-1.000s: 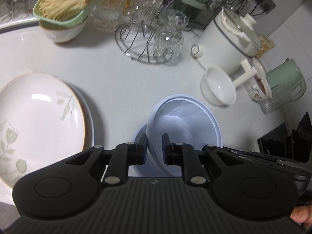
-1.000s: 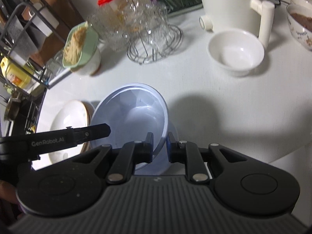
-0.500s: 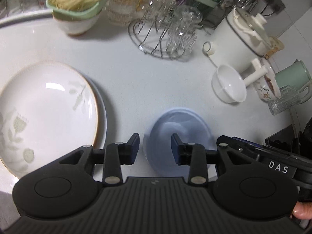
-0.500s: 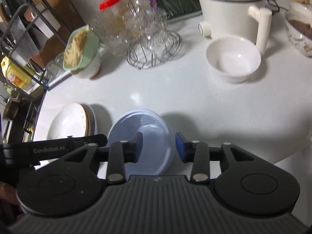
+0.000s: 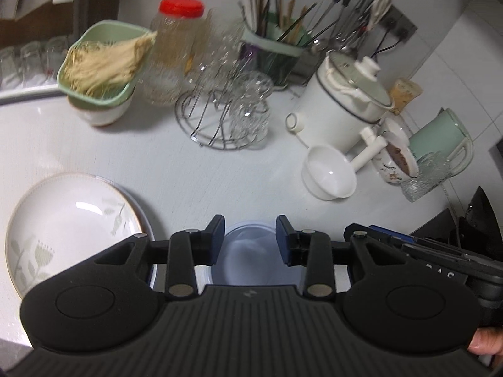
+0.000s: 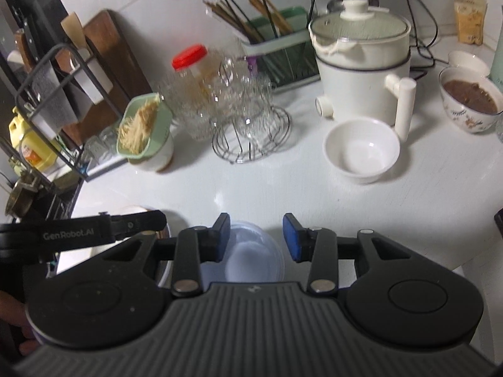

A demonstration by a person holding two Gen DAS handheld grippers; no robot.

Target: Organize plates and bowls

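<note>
- A second ago both grippers were clamped on the rim of the pale blue plastic bowl (image 5: 248, 257), tilted up off the white counter (image 5: 220, 176); now it sits flat there, released.
- The left gripper (image 5: 250, 240) has its jaws apart and empty, raised above the bowl.
- The right gripper (image 6: 257, 237) likewise stands apart and empty over it.
- The bowl lies just beside the floral white plate (image 5: 72, 229), well apart from the small white bowl (image 6: 361, 150).
- Writing: "GenRobot.AI" on the left gripper's side; partial letters "DAS" on the right's.
</note>
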